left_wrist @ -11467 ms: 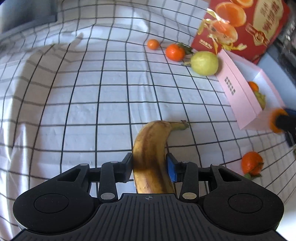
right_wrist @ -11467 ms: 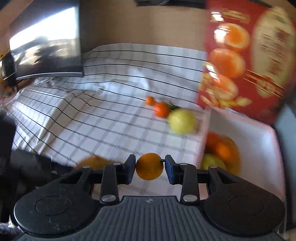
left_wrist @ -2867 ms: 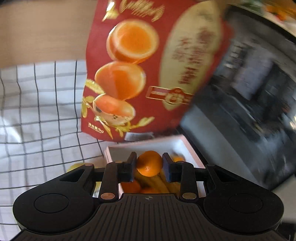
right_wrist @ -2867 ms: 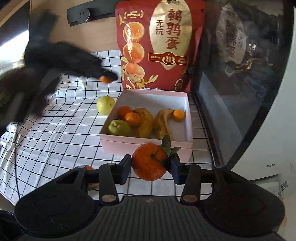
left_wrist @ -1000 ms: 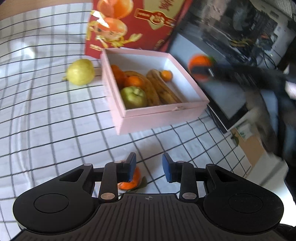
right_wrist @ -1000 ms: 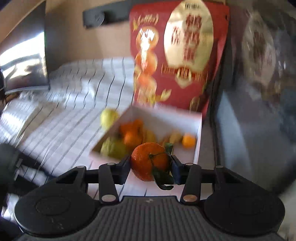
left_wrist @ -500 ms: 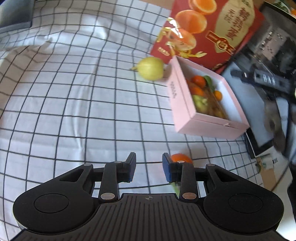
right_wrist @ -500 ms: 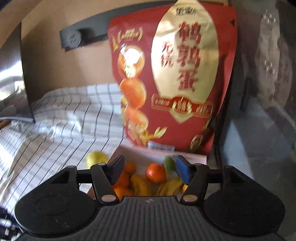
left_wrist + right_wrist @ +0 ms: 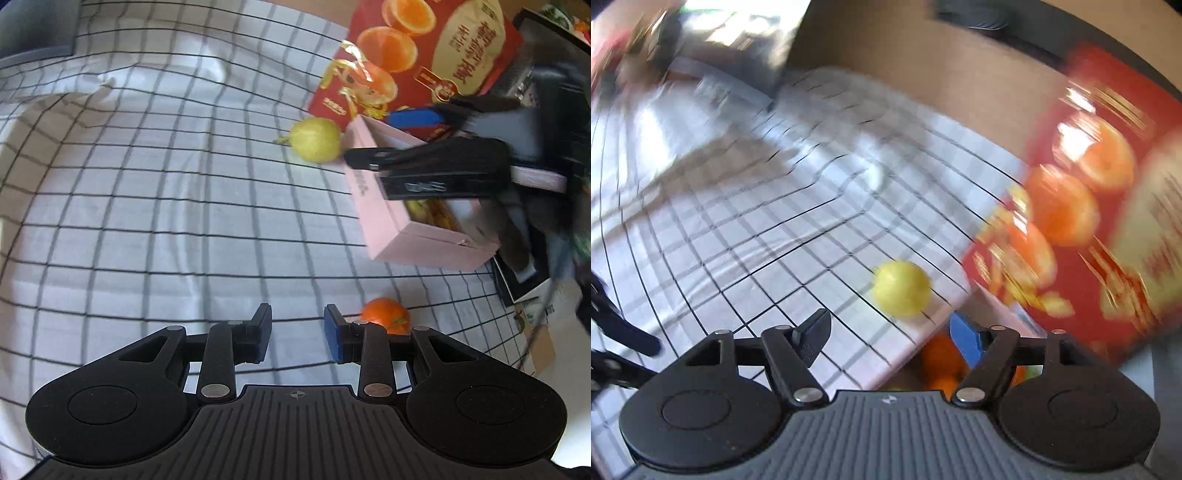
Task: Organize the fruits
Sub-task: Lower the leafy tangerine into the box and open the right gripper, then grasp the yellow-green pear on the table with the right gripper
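Note:
My left gripper (image 9: 297,332) is open and empty above the checked cloth. A tangerine (image 9: 386,320) lies on the cloth just right of its right finger. A pink box (image 9: 384,221) with fruit inside stands further right, and a yellow-green pear (image 9: 316,139) lies beside its far corner. My right gripper (image 9: 424,162) hovers over the box in the left wrist view. In the blurred right wrist view it (image 9: 890,338) is open and empty, with the pear (image 9: 901,288) ahead and oranges (image 9: 942,363) in the box below it.
A red snack bag (image 9: 417,62) stands behind the box, also in the right wrist view (image 9: 1100,206). A dark appliance (image 9: 554,92) is at the far right. The white checked cloth (image 9: 147,184) covers the table, rumpled at the back left.
My right gripper has let go of the leafy tangerine into the box and swung left toward the pear. My left gripper has shifted so the loose tangerine sits right of its fingers.

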{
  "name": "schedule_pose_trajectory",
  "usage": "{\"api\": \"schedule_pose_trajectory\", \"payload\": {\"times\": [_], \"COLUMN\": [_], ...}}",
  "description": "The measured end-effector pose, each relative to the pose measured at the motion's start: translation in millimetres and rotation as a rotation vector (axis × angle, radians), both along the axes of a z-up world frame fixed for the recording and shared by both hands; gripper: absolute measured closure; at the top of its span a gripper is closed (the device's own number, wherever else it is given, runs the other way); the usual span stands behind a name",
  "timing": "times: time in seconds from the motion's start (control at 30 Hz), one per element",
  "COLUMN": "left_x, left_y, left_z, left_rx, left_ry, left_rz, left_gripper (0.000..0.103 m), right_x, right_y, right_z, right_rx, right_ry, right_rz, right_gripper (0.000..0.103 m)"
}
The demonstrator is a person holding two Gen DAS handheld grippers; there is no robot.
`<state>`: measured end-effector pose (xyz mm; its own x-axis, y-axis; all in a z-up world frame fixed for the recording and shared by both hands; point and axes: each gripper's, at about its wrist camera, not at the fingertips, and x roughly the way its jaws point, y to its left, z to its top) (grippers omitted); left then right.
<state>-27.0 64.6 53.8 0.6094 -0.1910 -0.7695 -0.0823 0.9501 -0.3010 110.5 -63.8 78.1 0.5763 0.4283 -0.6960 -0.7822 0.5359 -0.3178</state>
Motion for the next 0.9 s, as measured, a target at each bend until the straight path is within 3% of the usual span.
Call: {"api": "schedule_pose_trajectory", "payload": {"times": [0.1, 0.23, 0.5, 0.53, 0.57, 0.63, 0.77, 0.9], "left_x": [-10.3, -26.5, -49.1, -46.6, -44.4, -37.8, -19.6, 1.5], "left_y": [22.6, 56.6, 116.9, 122.4, 124.7, 122.9, 109.2, 93.5], "left_z": [1.0, 0.5, 4.6, 3.4, 2.4, 0.0, -7.9, -13.9], "left_rx": [-0.004, 0.002, -0.015, -0.024, -0.031, -0.043, -0.064, -0.078], "left_ry": [-0.008, -0.018, -0.03, -0.028, -0.026, -0.022, -0.008, 0.008], "left_rz": [0.028, 0.075, 0.219, 0.227, 0.224, 0.194, 0.104, 0.029], "left_gripper": [0.068, 0.068, 0.068, 0.068, 0.068, 0.068, 0.068, 0.068], "right_x": [17.3, 59.7, 116.3, 116.5, 116.7, 115.2, 96.8, 47.4], "right_y": [41.0, 79.8, 89.5, 87.4, 85.8, 80.5, 63.9, 44.7], "right_z": [-12.9, -33.1, -68.0, -67.4, -66.5, -62.7, -44.4, -25.3], "right_rx": [-0.092, -0.206, -0.366, -0.352, -0.337, -0.279, -0.071, 0.122], "right_ry": [-0.006, -0.003, 0.188, 0.19, 0.197, 0.221, 0.297, 0.37], "right_rz": [0.039, 0.001, -0.061, -0.07, -0.083, -0.133, -0.21, -0.214], "right_gripper": [0.031, 0.031, 0.032, 0.033, 0.041, 0.041, 0.041, 0.041]}}
